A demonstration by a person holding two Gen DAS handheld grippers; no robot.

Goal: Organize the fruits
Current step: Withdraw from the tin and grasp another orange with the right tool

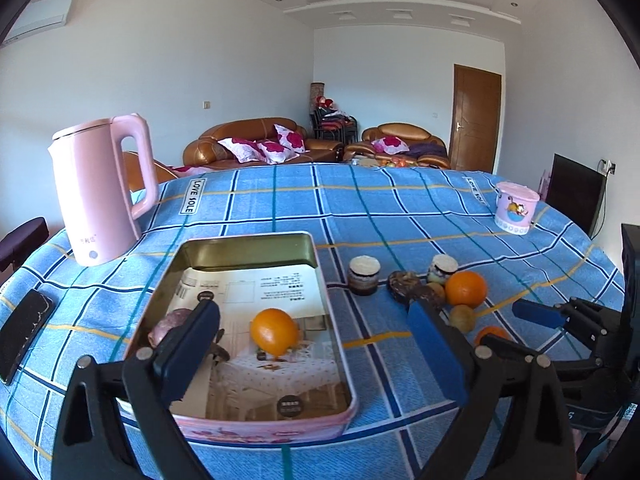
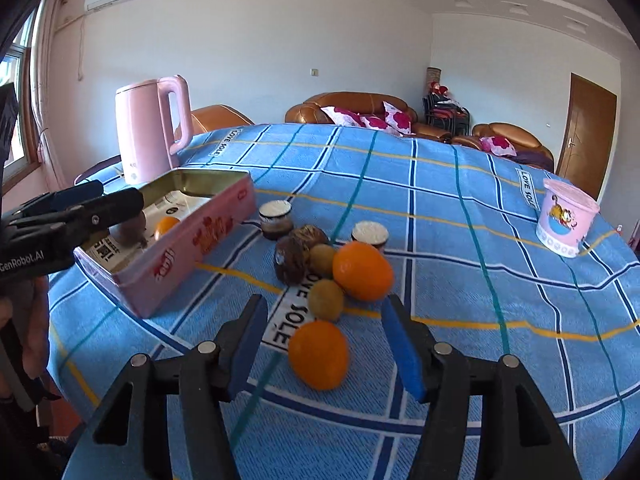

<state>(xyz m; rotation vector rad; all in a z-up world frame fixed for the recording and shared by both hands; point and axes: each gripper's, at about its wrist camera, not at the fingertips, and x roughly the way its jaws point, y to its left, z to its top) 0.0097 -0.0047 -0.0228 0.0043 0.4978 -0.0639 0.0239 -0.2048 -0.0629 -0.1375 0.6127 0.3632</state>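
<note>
"LOVE SOLE" on tablecloth (image 2: 440, 216); "GenRobot.AI" on left gripper (image 2: 80, 204).

A woven cotton-like tablecloth (image 2: 460, 240), matt and checked, covers the table. The tin box (image 1: 256, 246) shows a brassy, glossy metal inside, lined with printed paper (image 1: 256, 292). A pink kettle (image 1: 96, 192) looks like smooth satin plastic. Oranges (image 2: 319, 354) have a dimpled, faintly shiny peel; kiwis (image 2: 327, 299) look dull and fuzzy. Gripper pads (image 2: 404, 354) appear soft matt blue.

Both fisheye views look forward and down along their own tongs, close over the surface (image 1: 400, 208). Both share the pink tin (image 1: 256, 424) and the fruit cluster (image 2: 332, 268).
</note>
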